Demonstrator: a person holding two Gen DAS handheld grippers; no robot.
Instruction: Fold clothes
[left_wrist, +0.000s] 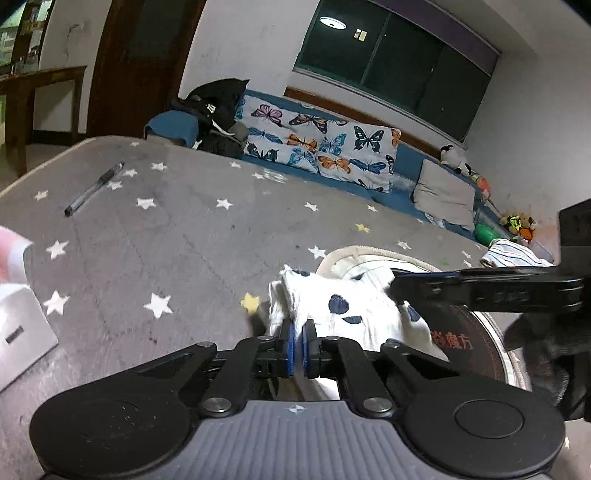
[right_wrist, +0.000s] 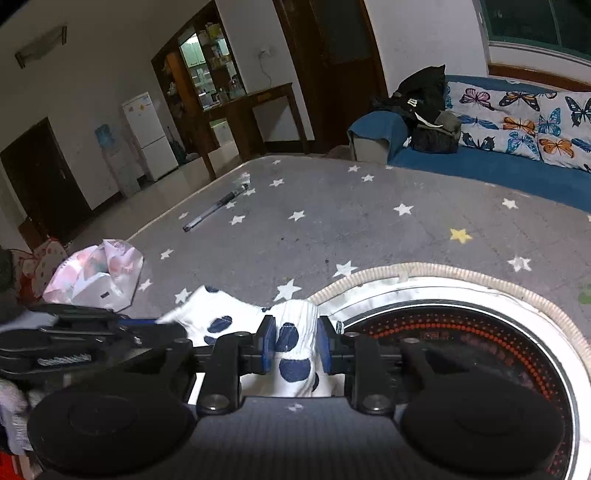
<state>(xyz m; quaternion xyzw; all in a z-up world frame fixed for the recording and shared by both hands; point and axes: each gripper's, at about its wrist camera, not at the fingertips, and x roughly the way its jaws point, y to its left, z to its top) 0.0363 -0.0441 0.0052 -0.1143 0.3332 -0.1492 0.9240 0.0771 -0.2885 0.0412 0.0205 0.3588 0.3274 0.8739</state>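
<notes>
Between both tongs hangs a white polka-dot garment (right_wrist: 295, 332): left tongs (left_wrist: 297, 343) pinch one edge, right tongs (right_wrist: 295, 349) clasp another; folding looks barely begun.

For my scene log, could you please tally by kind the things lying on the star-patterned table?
Garments: 2, spotted cloth held by both grippers, left and right; striped cloth
Pens: 1
Round burners: 1
Bags: 1
Total: 5
</notes>
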